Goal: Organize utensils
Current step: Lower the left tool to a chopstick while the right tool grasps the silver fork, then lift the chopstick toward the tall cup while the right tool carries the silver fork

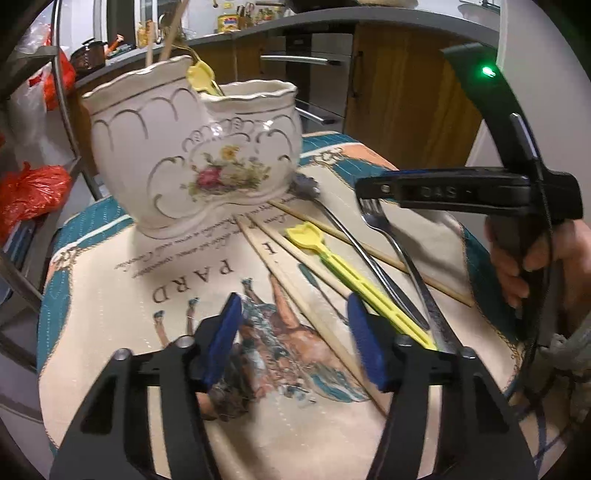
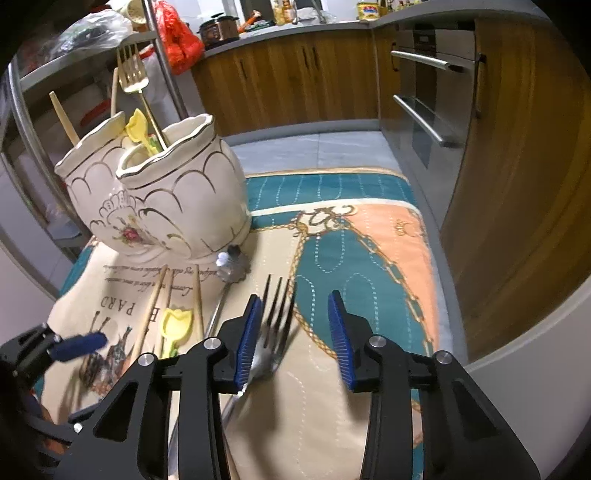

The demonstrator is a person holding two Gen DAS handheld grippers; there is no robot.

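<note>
Wooden cabinets [image 2: 288,81] under a grey countertop [image 2: 295,27], built-in oven [image 2: 432,92] at right, grey tiled floor [image 2: 314,147].

I am working in a home kitchen; brown wooden cabinet doors with dark handles [image 2: 295,70] run along the far wall under a grey stone worktop [image 2: 303,27]; a built-in steel oven with long silver bar handles [image 2: 424,92] sits in the cabinetry at the right; a dark cooking pot with a lid [image 2: 218,29], jars and a yellow tin [image 2: 368,9] crowd that worktop; a metal rack hung with red plastic bags [image 2: 177,40] stands at the left; nearer me, a printed cloth in teal, peach and cream [image 2: 369,240] carries a white floral ceramic utensil holder [image 2: 166,199].
</note>
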